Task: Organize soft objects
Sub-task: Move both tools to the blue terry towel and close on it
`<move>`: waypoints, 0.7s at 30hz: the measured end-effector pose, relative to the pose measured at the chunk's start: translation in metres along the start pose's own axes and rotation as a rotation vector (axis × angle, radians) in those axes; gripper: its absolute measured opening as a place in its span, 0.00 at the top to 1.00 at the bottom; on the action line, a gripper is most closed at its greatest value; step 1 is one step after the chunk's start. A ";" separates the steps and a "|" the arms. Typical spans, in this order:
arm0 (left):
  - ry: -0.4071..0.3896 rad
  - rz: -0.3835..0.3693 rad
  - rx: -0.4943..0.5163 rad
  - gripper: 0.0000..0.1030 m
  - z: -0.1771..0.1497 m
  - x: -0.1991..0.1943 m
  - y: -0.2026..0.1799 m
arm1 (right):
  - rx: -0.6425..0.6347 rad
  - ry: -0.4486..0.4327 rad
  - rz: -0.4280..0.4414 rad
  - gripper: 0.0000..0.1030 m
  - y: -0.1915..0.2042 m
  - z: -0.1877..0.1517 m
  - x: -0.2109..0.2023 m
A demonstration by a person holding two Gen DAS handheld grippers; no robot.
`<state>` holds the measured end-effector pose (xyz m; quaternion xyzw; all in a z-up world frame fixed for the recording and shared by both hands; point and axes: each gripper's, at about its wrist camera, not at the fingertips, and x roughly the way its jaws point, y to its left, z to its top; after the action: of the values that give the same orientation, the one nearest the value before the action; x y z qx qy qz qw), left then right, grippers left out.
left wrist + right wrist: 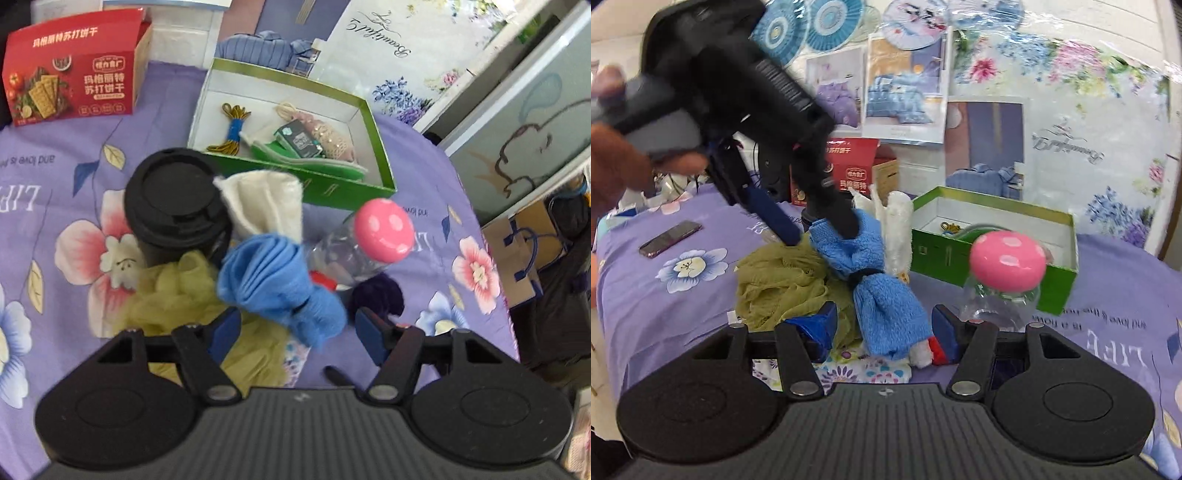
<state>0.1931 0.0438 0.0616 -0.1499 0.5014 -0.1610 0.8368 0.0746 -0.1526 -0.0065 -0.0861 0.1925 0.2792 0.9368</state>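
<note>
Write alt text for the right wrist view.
The open right gripper straddles a tied blue towel, while the left gripper reaches down onto its top end. Beside it lie an olive mesh pouf, a pink-capped bottle and a green box.

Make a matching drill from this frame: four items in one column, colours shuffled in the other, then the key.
Items:
1. towel
2. mesh sponge
3. cup lid
4. box

Colours:
A. black
B. green
C. blue
D. olive yellow

Pairs: 1-C, 2-D, 3-A, 4-B
</note>
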 end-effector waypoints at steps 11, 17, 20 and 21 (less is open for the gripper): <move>-0.063 0.164 0.021 0.34 0.018 0.009 -0.010 | -0.061 0.050 0.085 0.59 -0.013 -0.002 0.034; -0.025 0.132 0.036 0.34 0.017 0.029 -0.014 | -0.036 0.087 0.114 0.59 -0.018 0.000 0.051; -0.028 0.141 0.046 0.34 0.015 0.033 -0.013 | -0.042 0.084 0.107 0.60 -0.016 -0.002 0.054; -0.027 0.134 0.041 0.36 0.014 0.034 -0.011 | -0.043 0.086 0.118 0.64 -0.016 -0.002 0.054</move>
<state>0.2193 0.0210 0.0461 -0.1011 0.4956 -0.1126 0.8553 0.1242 -0.1399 -0.0299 -0.1070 0.2314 0.3340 0.9075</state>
